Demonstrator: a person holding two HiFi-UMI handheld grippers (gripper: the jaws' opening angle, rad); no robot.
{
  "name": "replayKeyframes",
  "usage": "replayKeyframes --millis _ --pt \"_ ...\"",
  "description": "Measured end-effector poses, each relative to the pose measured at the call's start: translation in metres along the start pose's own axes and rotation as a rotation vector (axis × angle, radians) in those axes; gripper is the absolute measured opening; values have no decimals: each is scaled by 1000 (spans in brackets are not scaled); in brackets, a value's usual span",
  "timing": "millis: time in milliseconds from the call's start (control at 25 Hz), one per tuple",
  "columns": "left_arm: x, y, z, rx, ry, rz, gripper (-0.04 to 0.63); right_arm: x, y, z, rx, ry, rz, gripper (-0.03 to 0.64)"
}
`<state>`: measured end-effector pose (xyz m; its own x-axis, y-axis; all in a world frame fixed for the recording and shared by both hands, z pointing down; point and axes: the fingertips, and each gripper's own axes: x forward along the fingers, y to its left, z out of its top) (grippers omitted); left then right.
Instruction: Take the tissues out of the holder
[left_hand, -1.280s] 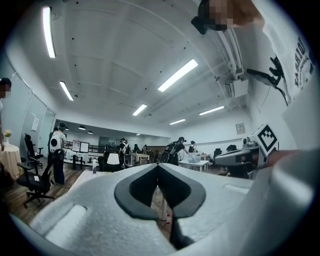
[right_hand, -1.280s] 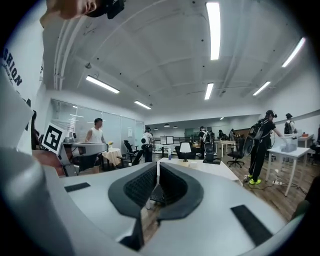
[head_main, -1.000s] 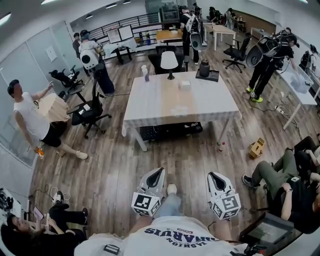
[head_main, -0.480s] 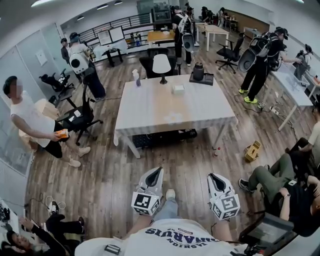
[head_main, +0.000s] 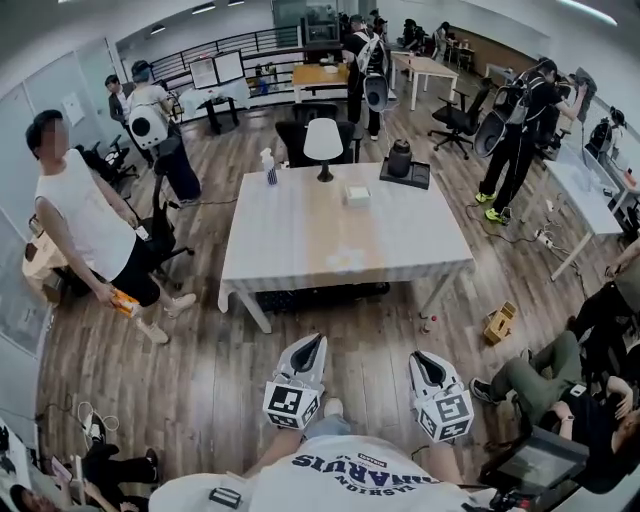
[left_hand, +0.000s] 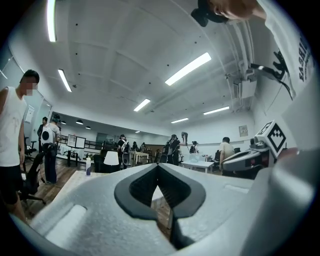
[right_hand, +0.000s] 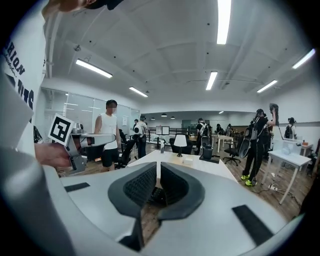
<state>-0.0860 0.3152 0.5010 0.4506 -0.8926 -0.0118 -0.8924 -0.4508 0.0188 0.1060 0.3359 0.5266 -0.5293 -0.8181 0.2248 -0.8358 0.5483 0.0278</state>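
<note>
Tools first: our left tool (head_main: 316, 342) has its jaws pressed together with nothing between them, held above the wooden floor (head_main: 200, 350). Ahead of both tools stands the white tabletop (head_main: 300, 240), well apart from them. On its far half we see a spray bottle (head_main: 270, 170), a white lamp (head_main: 323, 140), the small white tissue holder (head_main: 357, 194) and a dark tray (head_main: 405, 175). The holder lies far ahead, roughly between the two tools. Our right tool (head_main: 421, 357) is likewise closed and empty.
</note>
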Motion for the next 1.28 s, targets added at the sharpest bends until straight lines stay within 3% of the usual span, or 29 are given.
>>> replayKeyframes --millis 320,640,1280 --pt "46 57 -10 -6 28 -17 3 71 -14 27 4 -29 -6 12" --pt "86 105 -22 3 28 -41 3 129 -24 28 23 -23 -21 12" --pt "148 127 -29 14 46 -71 3 186 -74 24 78 -38 -47 12"
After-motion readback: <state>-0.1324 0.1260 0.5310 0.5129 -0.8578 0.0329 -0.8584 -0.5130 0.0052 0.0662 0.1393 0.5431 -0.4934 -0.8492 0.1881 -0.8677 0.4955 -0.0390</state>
